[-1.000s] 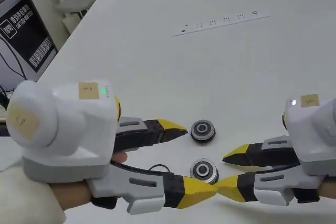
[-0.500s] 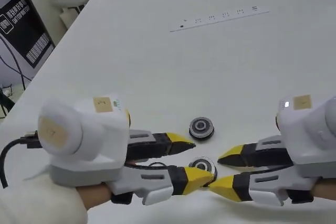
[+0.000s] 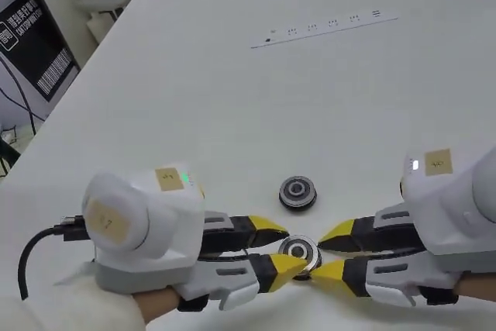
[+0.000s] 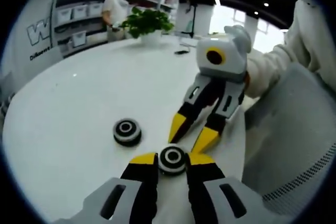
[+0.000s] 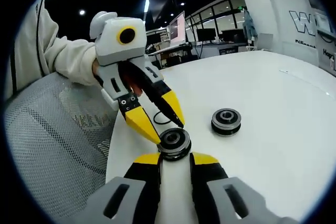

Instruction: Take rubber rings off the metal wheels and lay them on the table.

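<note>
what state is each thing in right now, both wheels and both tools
near wheel, flat on the table, rubber ring on, pinched between the left tool's jaws
far wheel, flat on the table, ring on, untouched
left tool, shut on the near wheel
right tool, open, tips at the near wheel

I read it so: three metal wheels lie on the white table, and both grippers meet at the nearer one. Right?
Not three: the head view shows two wheels. The near wheel sits where the left gripper and right gripper meet; the far wheel lies apart on the white table.
</note>
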